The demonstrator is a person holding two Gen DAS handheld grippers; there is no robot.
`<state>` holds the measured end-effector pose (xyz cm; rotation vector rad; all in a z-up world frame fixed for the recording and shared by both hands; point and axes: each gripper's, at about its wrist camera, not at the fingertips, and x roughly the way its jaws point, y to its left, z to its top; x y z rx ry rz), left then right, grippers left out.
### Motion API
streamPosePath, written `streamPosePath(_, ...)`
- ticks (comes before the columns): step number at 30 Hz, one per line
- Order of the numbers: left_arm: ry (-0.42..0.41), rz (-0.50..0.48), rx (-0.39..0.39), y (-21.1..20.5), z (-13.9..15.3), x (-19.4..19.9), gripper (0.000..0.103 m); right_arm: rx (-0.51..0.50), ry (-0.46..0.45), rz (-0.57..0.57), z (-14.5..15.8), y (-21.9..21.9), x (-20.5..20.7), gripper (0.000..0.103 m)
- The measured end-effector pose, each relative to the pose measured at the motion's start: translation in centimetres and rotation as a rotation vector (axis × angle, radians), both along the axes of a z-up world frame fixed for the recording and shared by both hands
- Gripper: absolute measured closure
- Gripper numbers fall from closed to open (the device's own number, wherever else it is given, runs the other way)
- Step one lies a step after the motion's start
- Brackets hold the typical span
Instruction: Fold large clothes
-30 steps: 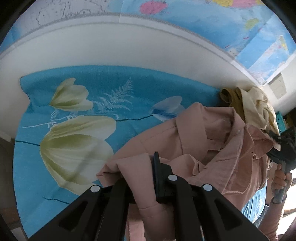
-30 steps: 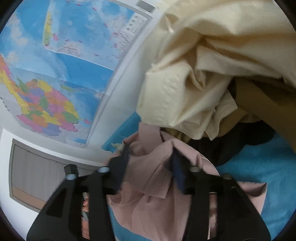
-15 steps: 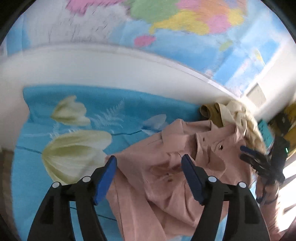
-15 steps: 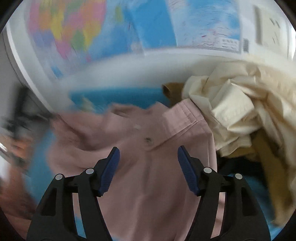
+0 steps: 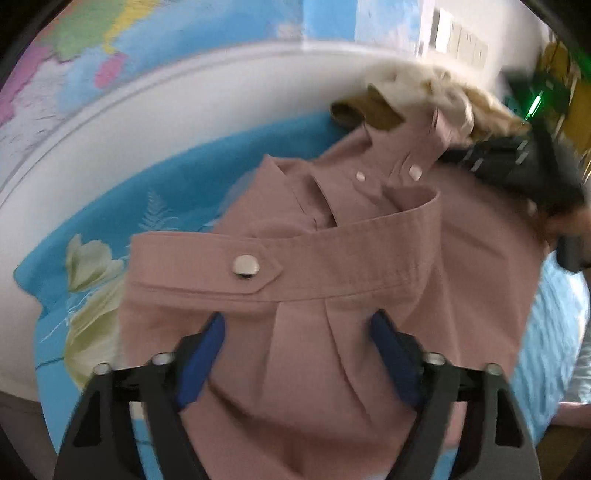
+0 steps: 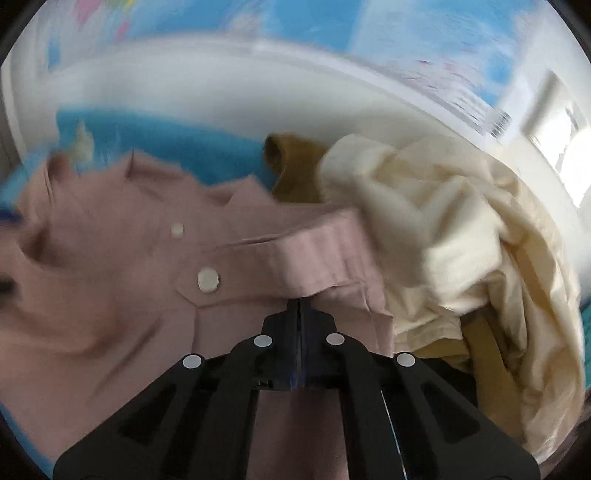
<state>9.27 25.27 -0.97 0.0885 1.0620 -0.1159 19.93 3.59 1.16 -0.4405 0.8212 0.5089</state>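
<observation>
A dusty-pink button shirt [image 5: 332, 266] lies crumpled on a blue sheet with pale flowers [image 5: 184, 184]. My left gripper [image 5: 295, 332] is open, its blue pads on either side of a pleated sleeve just below the buttoned cuff [image 5: 243, 264]. In the right wrist view the same pink shirt [image 6: 110, 280] fills the left. My right gripper [image 6: 299, 306] is shut on pink shirt fabric just below the other cuff [image 6: 288, 258]. The right gripper also shows in the left wrist view [image 5: 517, 173], blurred, at the shirt's far right.
A pile of cream clothing [image 6: 461, 240] with a mustard-brown garment [image 6: 295, 166] lies right of the shirt, against the white wall edge [image 6: 221, 88]. A world map [image 5: 184, 33] hangs on the wall behind. The person's arm [image 5: 576, 369] is at right.
Both grippers let go of the shirt and opened about half a second ago. Since then the left has come down over a sleeve cuff, and the right has shut on fabric by the other cuff.
</observation>
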Motion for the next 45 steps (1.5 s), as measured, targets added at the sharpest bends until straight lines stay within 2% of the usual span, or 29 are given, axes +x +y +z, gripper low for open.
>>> streamPosePath(1, 0.007, -0.009, 0.014, -0.3, -0.4, 0.5, 0.077, 0.054, 0.005, -0.009, 0.9, -0.9, 0.2, 0.102)
streamPosePath(3, -0.015, 0.025, 0.059, -0.4, -0.7, 1.3, 0.097, 0.161, 0.000, -0.034, 2.8, -2.9, 0.4, 0.102)
streamPosePath(6, -0.094, 0.089, 0.084, 0.2, 1.0, 2.2, 0.098, 0.320, -0.039, -0.083, 6.2, -5.8, 0.9, 0.102)
streamPosePath(9, -0.139, 0.198, 0.045, 2.2, 2.9, 3.8, 0.098, 0.427, -0.057, -0.126, 7.8, -6.8, 2.2, 0.102)
streamPosePath(10, -0.150, 0.231, 0.048, 2.8, 3.2, 4.4, 0.098, 0.429, -0.035, -0.137, 7.4, -6.6, 3.0, 0.102)
streamPosePath(12, -0.145, 0.236, 0.052, 3.6, 2.8, 5.3, 0.098, 0.401, 0.027, -0.151, 5.9, -5.4, 4.2, 0.102)
streamPosePath(13, -0.123, 0.244, 0.065, 3.8, 2.1, 5.8, 0.099, 0.368, 0.041, -0.146, 5.0, -4.8, 4.6, 0.102)
streamPosePath(15, -0.068, 0.261, 0.139, 3.8, -0.1, 7.0, 0.099, 0.310, 0.045, -0.137, 3.5, -4.2, 4.7, 0.101)
streamPosePath(17, -0.010, 0.272, 0.146, 4.1, -2.2, 7.5, 0.098, 0.258, 0.037, -0.116, 2.7, -3.0, 4.4, 0.101)
streamPosePath(19, -0.018, 0.274, 0.137, 4.4, -2.5, 7.3, 0.097, 0.208, 0.018, -0.109, 2.5, -2.8, 4.0, 0.091)
streamPosePath(20, -0.027, 0.276, 0.123, 4.5, -2.2, 7.1, 0.096, 0.229, 0.036, -0.096, 2.8, -3.2, 3.6, 0.079)
streamPosePath(21, -0.045, 0.282, 0.094, 4.8, -1.5, 6.4, 0.092, 0.262, 0.048, -0.088, 3.4, -3.4, 3.2, 0.068)
streamPosePath(22, -0.073, 0.282, 0.068, 5.1, -0.7, 5.7, 0.084, 0.290, 0.050, -0.084, 3.9, -4.3, 2.7, 0.062)
streamPosePath(23, -0.100, 0.283, 0.054, 5.2, -0.1, 4.8, 0.075, 0.302, 0.034, -0.080, 4.6, -4.9, 1.9, 0.051)
streamPosePath(24, -0.144, 0.297, 0.050, 5.6, 1.0, 3.4, 0.049, 0.291, -0.003, -0.064, 5.2, -5.4, 0.3, 0.048)
streamPosePath(25, -0.189, 0.303, 0.045, 5.9, 1.8, 2.0, 0.040, 0.286, -0.023, -0.035, 5.4, -5.8, -1.4, 0.048)
streamPosePath(26, -0.218, 0.298, 0.037, 5.9, 2.4, 0.7, 0.040, 0.286, -0.028, -0.011, 5.7, -6.1, -2.1, 0.049)
streamPosePath(29, -0.255, 0.296, -0.001, 6.8, 3.0, -4.3, 0.036, 0.274, -0.016, 0.020, 5.1, -7.4, -4.6, 0.038)
streamPosePath(32, -0.226, 0.330, -0.044, 8.0, 1.6, -8.2, 0.030, 0.342, 0.077, -0.019, 3.4, -10.5, -6.2, 0.037)
streamPosePath(35, -0.210, 0.350, -0.093, 7.9, 0.1, -11.6, 0.030, 0.402, 0.130, -0.091, 1.1, -14.0, -8.3, 0.032)
streamPosePath(37, -0.233, 0.350, -0.105, 7.7, -0.8, -13.6, 0.026, 0.424, 0.156, -0.110, 0.0, -15.5, -10.2, 0.027)
streamPosePath(39, -0.231, 0.330, -0.135, 7.5, -1.6, -14.7, 0.023, 0.451, 0.190, -0.122, -1.0, -16.9, -11.4, 0.022)
streamPosePath(41, -0.227, 0.302, -0.167, 7.2, -2.1, -14.9, 0.023, 0.472, 0.233, -0.118, -2.3, -17.1, -12.0, 0.022)
streamPosePath(43, -0.207, 0.282, -0.147, 6.6, -2.8, -14.4, 0.023, 0.496, 0.280, -0.124, -3.6, -16.5, -11.9, 0.022)
streamPosePath(45, -0.193, 0.271, -0.171, 6.4, -3.4, -13.5, 0.023, 0.533, 0.318, -0.134, -4.8, -15.5, -11.1, 0.022)
